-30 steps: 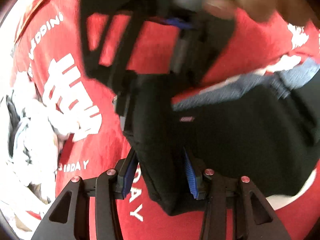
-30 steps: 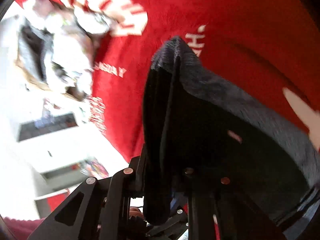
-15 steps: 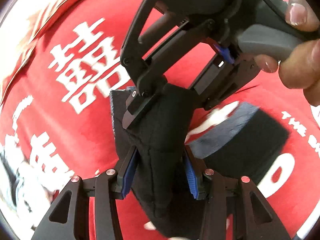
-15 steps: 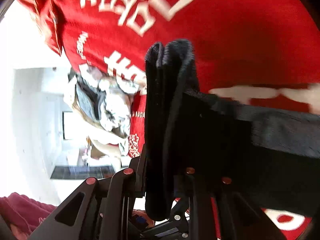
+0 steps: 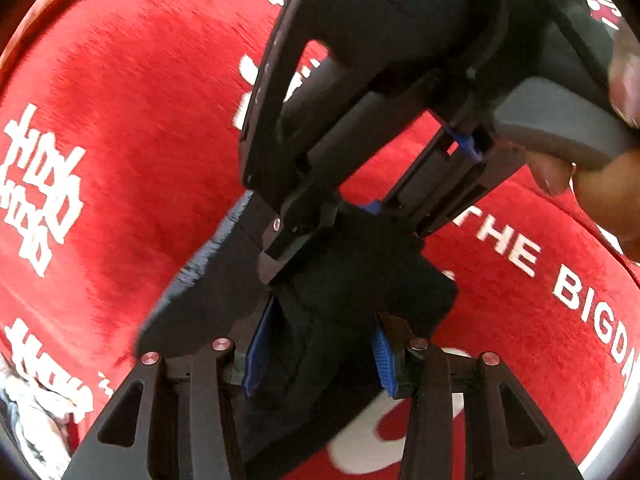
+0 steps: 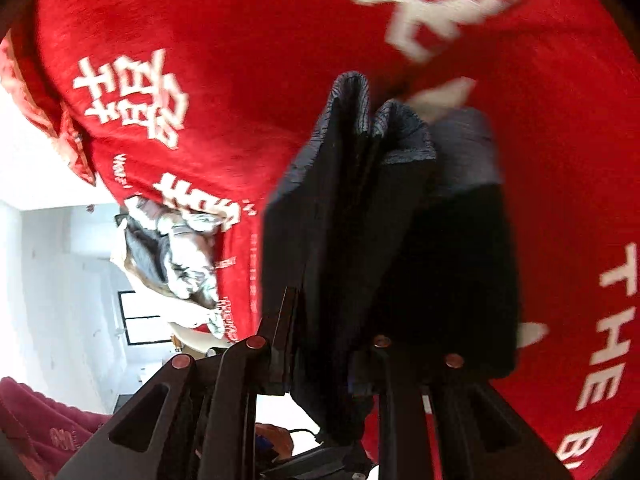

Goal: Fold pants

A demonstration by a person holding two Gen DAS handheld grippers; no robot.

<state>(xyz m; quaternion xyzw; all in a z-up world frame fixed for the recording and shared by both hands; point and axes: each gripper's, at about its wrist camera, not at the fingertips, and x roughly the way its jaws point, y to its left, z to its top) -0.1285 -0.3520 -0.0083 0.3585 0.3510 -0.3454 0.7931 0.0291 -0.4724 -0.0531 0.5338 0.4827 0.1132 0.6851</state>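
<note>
From your left wrist, the red cloth (image 5: 132,128) has slid since half a second ago: "THE BIGDA" now reads right of your jaws. Your left gripper (image 5: 318,354) pinches a thick fold of the black pants (image 5: 320,320) between its blue pads (image 5: 256,350). Your right gripper (image 5: 320,224) bites the same bunch just ahead, a hand (image 5: 600,176) on its grey trigger.

From your right wrist, your right gripper (image 6: 320,364) is clamped on the pants (image 6: 384,240), which rise ahead of the jaws; the clothes pile (image 6: 172,256) has shifted lower left. "THE" reads right of them.

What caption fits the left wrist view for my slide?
Left hand-held gripper and right hand-held gripper both pinch bunched black pants above a red printed cloth.
</note>
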